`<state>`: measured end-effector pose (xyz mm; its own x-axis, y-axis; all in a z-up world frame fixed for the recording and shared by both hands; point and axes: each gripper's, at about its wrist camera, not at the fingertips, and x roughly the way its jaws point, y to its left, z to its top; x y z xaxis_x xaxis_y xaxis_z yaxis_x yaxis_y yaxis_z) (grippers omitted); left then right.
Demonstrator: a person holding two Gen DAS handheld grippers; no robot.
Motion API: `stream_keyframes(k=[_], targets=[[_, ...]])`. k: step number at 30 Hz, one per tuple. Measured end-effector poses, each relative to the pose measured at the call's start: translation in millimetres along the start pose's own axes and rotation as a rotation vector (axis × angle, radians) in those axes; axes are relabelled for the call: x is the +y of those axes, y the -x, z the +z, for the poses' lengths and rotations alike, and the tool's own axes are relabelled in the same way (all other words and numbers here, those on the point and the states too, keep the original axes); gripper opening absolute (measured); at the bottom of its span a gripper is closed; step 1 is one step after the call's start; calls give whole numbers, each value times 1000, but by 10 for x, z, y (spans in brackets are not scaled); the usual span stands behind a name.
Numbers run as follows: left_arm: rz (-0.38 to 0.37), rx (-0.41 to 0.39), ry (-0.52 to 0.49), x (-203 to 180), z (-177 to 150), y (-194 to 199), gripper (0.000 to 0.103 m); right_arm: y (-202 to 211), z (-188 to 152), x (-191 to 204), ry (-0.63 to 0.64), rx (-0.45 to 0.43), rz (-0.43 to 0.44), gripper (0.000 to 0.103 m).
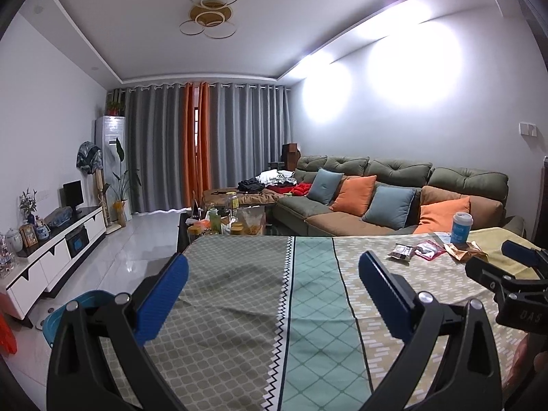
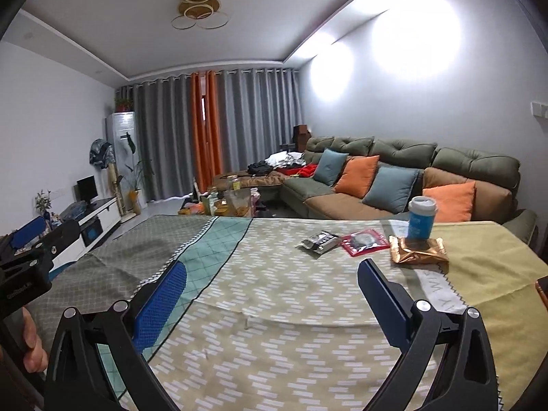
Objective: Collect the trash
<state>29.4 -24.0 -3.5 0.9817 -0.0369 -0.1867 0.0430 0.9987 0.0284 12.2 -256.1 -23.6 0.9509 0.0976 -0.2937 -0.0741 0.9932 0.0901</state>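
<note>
Left wrist view: the left gripper [image 1: 273,270] hangs over the patterned tablecloth [image 1: 239,291], its blue fingers [image 1: 164,294] spread wide with nothing between them. The trash lies well ahead to the right: a dark wrapper [image 1: 401,251], a red packet [image 1: 428,249] just beside it, and a gold wrapper [image 1: 462,250] at the foot of a blue cup [image 1: 460,227]. A blue bin [image 1: 73,311] stands on the floor at the table's left edge.

Right wrist view: the right gripper [image 2: 272,270] likewise holds its fingers [image 2: 161,301] wide apart and empty. The dark wrapper [image 2: 318,241], red packet [image 2: 363,240] and gold wrapper [image 2: 418,251] lie in a row ahead; the blue cup [image 2: 421,217] stands behind the gold one. A green sofa [image 2: 411,171] lies beyond the table.
</note>
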Motion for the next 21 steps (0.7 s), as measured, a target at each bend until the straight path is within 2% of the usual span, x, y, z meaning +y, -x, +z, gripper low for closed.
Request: stream_keyframes(k=[21], targets=[[22,-26,-5,-44,-8,-14,100,98,43,-13,2,-35,-30,100]])
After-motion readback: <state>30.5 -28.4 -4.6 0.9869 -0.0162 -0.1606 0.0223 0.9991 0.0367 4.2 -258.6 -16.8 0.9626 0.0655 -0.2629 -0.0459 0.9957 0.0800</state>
